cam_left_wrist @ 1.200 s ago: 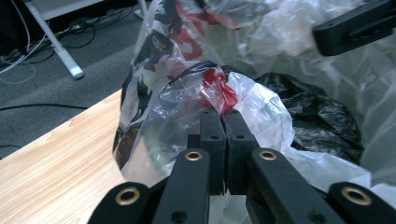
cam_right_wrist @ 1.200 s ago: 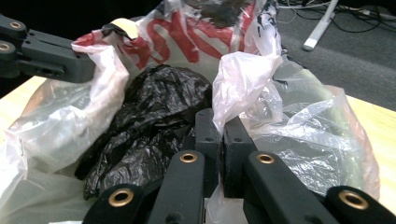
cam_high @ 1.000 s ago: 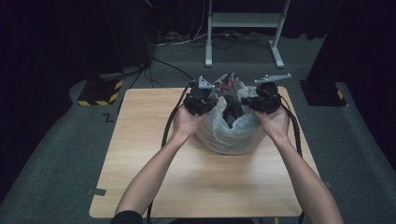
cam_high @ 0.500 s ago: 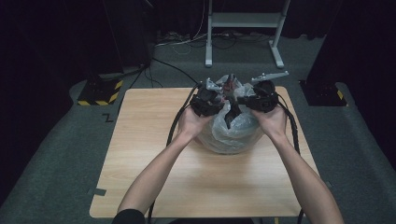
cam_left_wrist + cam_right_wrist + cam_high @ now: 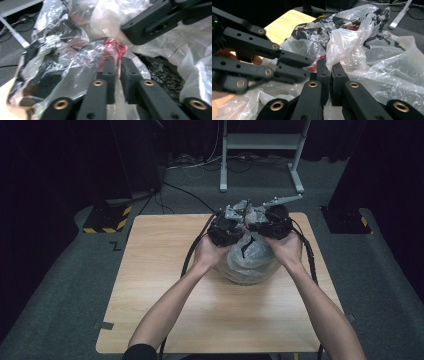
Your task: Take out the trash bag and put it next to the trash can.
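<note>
A round container lined with a clear plastic bag [image 5: 250,260] stands on the wooden table [image 5: 165,285], right of centre. Both grippers meet over its top. My left gripper [image 5: 118,62] is shut on a fold of the clear plastic with something red behind it. My right gripper [image 5: 329,65] is shut on a pale flap of the same bag [image 5: 347,37]. In the high view the left gripper [image 5: 227,227] and the right gripper [image 5: 272,222] sit almost touching. The bag's contents are dark and crumpled, hard to make out.
Bare tabletop lies to the left and front of the bag. Black cables [image 5: 192,252] trail from the grippers across the table. On the floor behind are a white metal stand [image 5: 260,150] and a yellow-and-black striped block [image 5: 107,217].
Both grippers have drawn inward from the bag's left and right rim toward its middle, pulling the plastic edges together over the top.
</note>
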The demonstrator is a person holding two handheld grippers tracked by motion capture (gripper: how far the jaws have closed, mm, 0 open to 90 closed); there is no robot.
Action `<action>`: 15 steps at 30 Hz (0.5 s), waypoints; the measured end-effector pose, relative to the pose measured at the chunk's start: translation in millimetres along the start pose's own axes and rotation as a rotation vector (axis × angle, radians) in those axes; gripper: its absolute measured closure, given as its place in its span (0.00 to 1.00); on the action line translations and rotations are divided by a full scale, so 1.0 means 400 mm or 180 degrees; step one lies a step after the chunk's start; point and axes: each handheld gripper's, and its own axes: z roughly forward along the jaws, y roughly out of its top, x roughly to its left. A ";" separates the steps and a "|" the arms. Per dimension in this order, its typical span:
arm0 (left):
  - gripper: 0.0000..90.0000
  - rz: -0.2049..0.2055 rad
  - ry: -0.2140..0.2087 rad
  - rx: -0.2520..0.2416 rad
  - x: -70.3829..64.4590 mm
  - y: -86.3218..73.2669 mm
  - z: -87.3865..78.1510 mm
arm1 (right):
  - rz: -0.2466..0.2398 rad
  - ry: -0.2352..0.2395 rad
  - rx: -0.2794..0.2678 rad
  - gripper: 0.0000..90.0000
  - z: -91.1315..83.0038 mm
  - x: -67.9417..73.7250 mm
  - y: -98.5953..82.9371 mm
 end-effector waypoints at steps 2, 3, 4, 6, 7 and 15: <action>0.78 0.0006 -0.0041 -0.0005 -0.001 -0.001 0.005 | -0.0001 0.0014 0.0017 0.97 0.005 0.003 0.000; 0.74 -0.0009 -0.0064 -0.0015 -0.002 -0.001 0.006 | -0.0002 0.0022 0.0022 0.97 0.007 0.004 0.000; 0.71 -0.0015 -0.0094 -0.0022 -0.002 -0.001 0.008 | -0.0007 0.0027 0.0025 0.97 0.008 0.005 0.000; 0.65 -0.0019 -0.0133 -0.0053 -0.002 -0.001 0.008 | -0.0004 0.0040 0.0039 0.97 0.011 0.008 0.000; 0.63 -0.0030 -0.0147 -0.0073 -0.002 -0.001 0.009 | -0.0015 0.0046 0.0042 0.97 0.013 0.008 0.000; 0.53 -0.0032 -0.0156 -0.0095 -0.011 0.002 0.018 | -0.0051 0.0162 0.0058 0.97 0.025 0.020 0.000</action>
